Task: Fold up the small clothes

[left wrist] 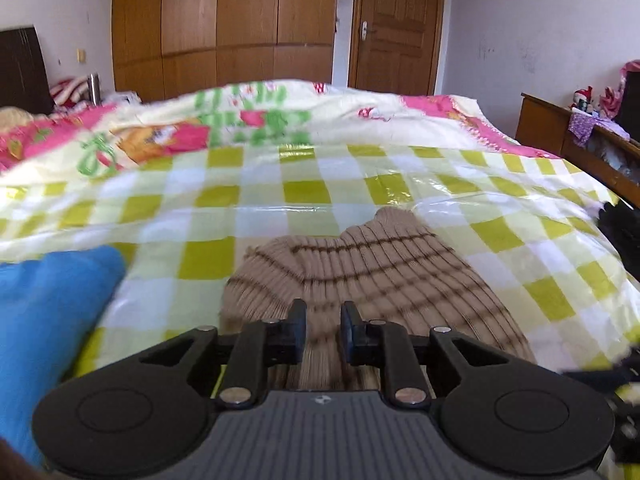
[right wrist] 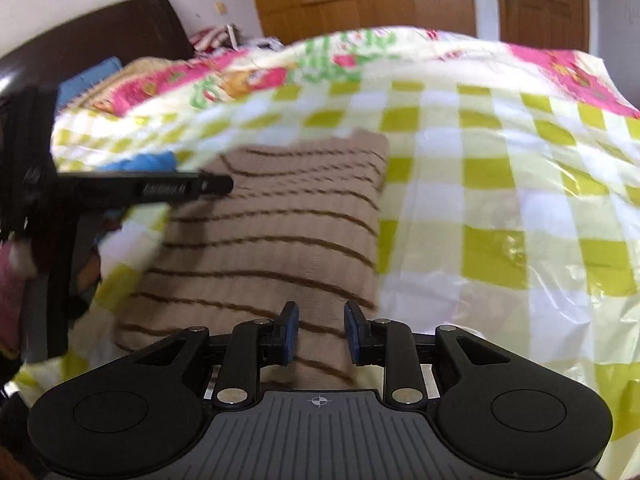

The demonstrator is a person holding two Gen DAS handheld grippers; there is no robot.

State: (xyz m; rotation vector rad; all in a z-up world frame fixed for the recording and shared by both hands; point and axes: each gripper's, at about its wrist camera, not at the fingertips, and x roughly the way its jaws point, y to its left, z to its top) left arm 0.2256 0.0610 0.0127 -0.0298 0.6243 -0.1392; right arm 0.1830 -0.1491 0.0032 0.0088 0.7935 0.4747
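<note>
A small beige ribbed knit garment with thin brown stripes (left wrist: 360, 272) lies on the checked plastic sheet over the bed; it also shows in the right wrist view (right wrist: 280, 232). My left gripper (left wrist: 323, 324) is open, its fingers just above the near part of the garment, nothing between them. My right gripper (right wrist: 321, 326) is open too, over the garment's near right edge. In the right wrist view the left gripper (right wrist: 180, 188) reaches in from the left over the garment's far left part. A blue cloth (left wrist: 52, 312) lies left of the garment.
The yellow-green checked plastic sheet (left wrist: 400, 192) covers the bed, with a pink and green patterned quilt (left wrist: 168, 132) bunched behind it. A dark headboard (right wrist: 100, 36) is at the far left. A wooden cabinet (left wrist: 560, 132) stands right of the bed. Wardrobe and door are beyond.
</note>
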